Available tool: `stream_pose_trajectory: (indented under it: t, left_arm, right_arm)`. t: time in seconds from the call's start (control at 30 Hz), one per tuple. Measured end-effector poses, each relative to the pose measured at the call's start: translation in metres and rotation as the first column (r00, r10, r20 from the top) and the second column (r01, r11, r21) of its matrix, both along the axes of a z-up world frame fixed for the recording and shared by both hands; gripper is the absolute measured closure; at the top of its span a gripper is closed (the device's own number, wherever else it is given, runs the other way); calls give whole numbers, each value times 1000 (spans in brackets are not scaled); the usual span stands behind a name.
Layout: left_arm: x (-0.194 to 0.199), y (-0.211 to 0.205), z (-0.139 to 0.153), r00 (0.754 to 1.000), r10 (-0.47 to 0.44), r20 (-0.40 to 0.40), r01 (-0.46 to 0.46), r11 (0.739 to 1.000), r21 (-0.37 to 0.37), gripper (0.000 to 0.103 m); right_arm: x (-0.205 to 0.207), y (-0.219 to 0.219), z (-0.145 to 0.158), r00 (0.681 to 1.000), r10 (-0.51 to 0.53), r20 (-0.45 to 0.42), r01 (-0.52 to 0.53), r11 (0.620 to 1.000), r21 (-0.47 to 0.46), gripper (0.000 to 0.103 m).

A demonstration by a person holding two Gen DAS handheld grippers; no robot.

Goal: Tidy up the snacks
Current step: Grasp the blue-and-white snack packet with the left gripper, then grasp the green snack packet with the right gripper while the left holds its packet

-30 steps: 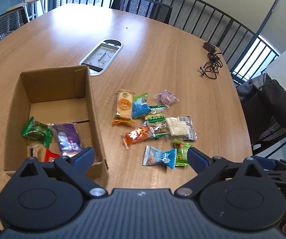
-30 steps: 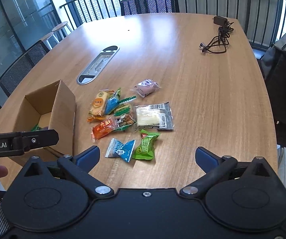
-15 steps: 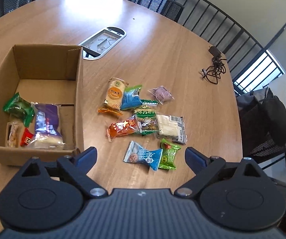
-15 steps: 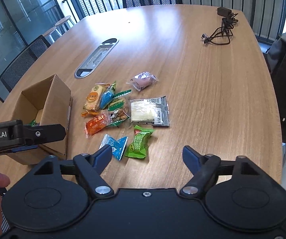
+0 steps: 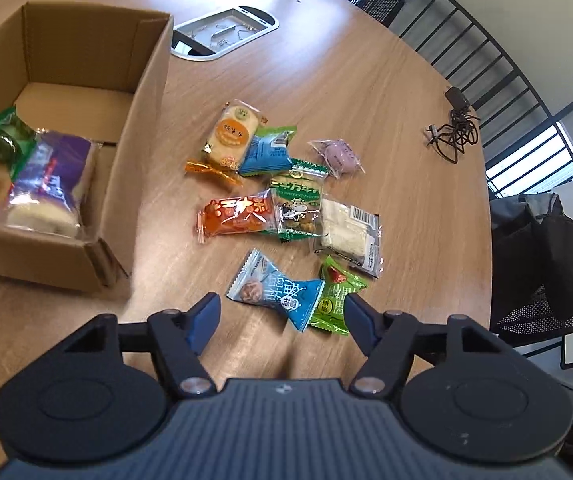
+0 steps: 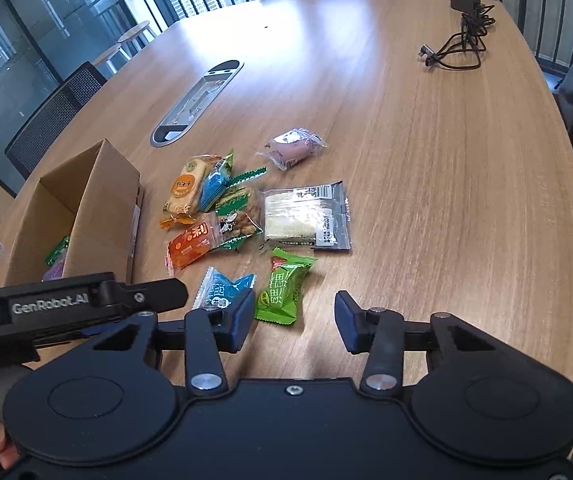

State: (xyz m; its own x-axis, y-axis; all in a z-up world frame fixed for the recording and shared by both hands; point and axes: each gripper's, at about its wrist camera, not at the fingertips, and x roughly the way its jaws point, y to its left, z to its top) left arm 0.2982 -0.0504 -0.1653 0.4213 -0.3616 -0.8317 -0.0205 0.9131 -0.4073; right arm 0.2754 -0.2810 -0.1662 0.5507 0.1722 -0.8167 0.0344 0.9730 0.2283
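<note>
A pile of wrapped snacks lies on the wooden table (image 5: 326, 80). A light blue packet (image 5: 276, 294) and a green packet (image 5: 336, 300) lie nearest. My left gripper (image 5: 282, 320) is open and empty, just short of the blue packet. My right gripper (image 6: 294, 320) is open and empty, just short of the green packet (image 6: 284, 286). An open cardboard box (image 5: 138, 128) at the left holds several snacks, among them a purple packet (image 5: 52, 176). The left gripper (image 6: 86, 304) shows in the right wrist view at the lower left.
A metal cable hatch (image 5: 226, 32) is set in the table behind the box. A black cable and charger (image 6: 458, 40) lie at the far right. A chair with a dark bag (image 5: 546, 248) stands by the table's right edge. Chairs and a railing stand behind.
Both grippers have moved forward and down toward the snack pile. The right gripper's fingers have narrowed somewhat. The box now sits further left in the left wrist view.
</note>
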Motion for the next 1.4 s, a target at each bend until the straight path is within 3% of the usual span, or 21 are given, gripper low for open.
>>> stream_pose_trajectory:
  t: [0.2,0.3,0.47,0.8,1.0,1.13,1.4]
  left_arm:
    - [12,-2,-18,997,59,-40,-61,998,-34,37]
    - [19,-1,-27,988,133,-77,-138,988,-64,40]
    - [32,-7,-31,982,175,-75,-179,983,-45,42]
    - [34,-16,-47,976,160,-147,-161,987,5,51]
    - [34,-14,-45,975,134,-178,-130,991,31,63]
    - [34,-8,-47,975,122,-186,-119,992,27,79]
    - [32,0,-39,976,110,-190,-111,994,1,82]
  right_arm:
    - [8,-4,-9,1000,22,-21,-23,999,-36,59]
    - [10,-5,-11,999,28,-31,-29,998,-58,59]
    - [11,-3,-13,998,48,-43,-52,995,-82,59]
    - [28,4,-19,996,70,-51,-74,994,-74,60]
    - [38,8,-29,995,70,-69,-74,996,-51,62]
    - [41,15,-35,994,75,-77,-78,996,-40,62]
    - [44,21,-43,994,54,-90,-57,998,-34,62]
